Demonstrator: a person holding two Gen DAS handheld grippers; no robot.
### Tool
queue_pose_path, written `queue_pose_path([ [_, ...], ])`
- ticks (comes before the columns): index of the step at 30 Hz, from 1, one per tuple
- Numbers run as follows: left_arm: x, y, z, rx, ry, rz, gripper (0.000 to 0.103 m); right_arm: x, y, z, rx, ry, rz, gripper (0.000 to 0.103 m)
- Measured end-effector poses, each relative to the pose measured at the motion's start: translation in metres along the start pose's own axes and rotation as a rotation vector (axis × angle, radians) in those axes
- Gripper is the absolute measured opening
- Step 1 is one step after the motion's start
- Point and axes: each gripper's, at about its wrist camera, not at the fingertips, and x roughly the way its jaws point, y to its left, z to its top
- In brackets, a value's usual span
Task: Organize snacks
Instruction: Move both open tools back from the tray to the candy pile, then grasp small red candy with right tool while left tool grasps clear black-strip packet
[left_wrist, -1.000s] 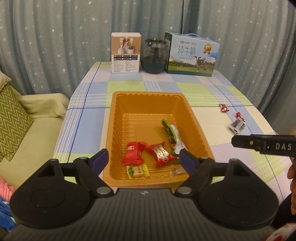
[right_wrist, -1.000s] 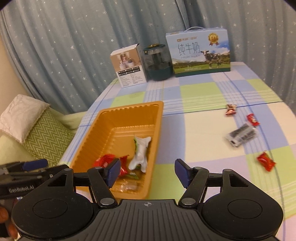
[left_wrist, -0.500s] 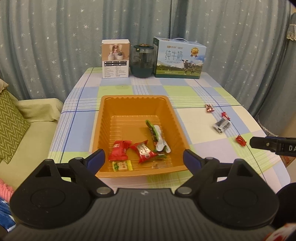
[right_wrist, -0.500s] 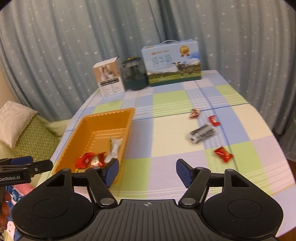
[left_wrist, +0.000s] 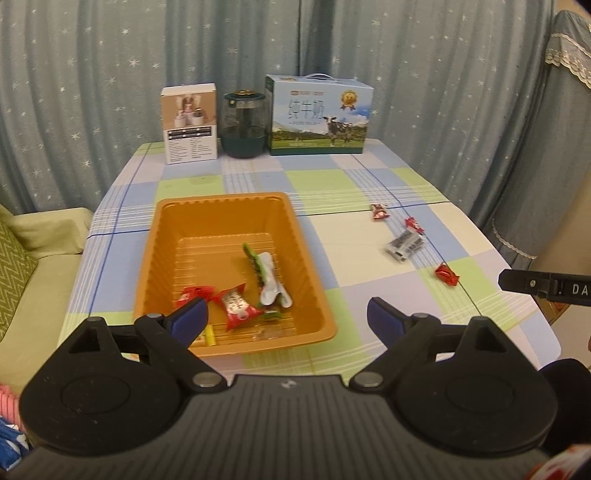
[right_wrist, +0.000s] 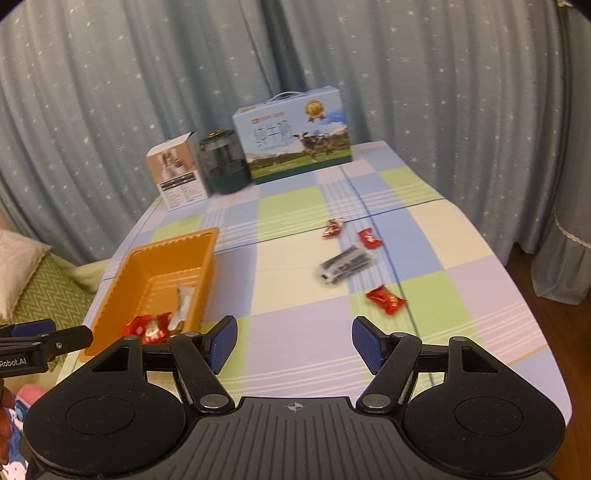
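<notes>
Two grippers hang at the near edge of the checked surface (right_wrist: 295, 332), both with jaws spread wide and nothing between them: the left gripper (left_wrist: 287, 320) sits over the near end of the orange tray (left_wrist: 155, 258), the right gripper (right_wrist: 294, 343) faces the loose sweets on the open cloth. Inside the tray lie several wrapped snacks, among them a red packet (left_wrist: 236, 305) and a white-and-green wrapper (left_wrist: 267, 275). Beyond the right gripper, well apart from the tray, a red candy (right_wrist: 385, 299) lies nearest, then a grey striped packet (right_wrist: 345, 265), then two small red candies (right_wrist: 369, 239) and (right_wrist: 333, 227) further back. Judging by this, the step in hand is the reach for the next stray piece; the nearest red candy looks the likely pick, calling for a forward and downward move with the jaws straddling its wrapper. At the far edge stand a white box (left_wrist: 189, 123), a dark jar (left_wrist: 243, 124) and a milk carton (left_wrist: 317, 114)
</notes>
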Motion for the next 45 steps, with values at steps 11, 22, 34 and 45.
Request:
queue_pose_path([
  [11,0.016,-0.029,0.005,0.035,0.012,-0.045,0.092,-0.007,-0.037,0.006,0.058,-0.017,-0.058,0.069],
  [22,0.041,-0.064,0.015,0.083,0.021,-0.121,0.092,-0.002,-0.083,0.016,0.079,-0.022,-0.136,0.069],
  [34,0.097,-0.1,0.03,0.132,0.065,-0.196,0.092,0.048,-0.111,0.023,-0.09,0.058,-0.089,0.069],
  [45,0.155,-0.118,0.04,0.213,0.043,-0.177,0.092,0.116,-0.122,0.018,-0.225,0.108,-0.003,0.068],
])
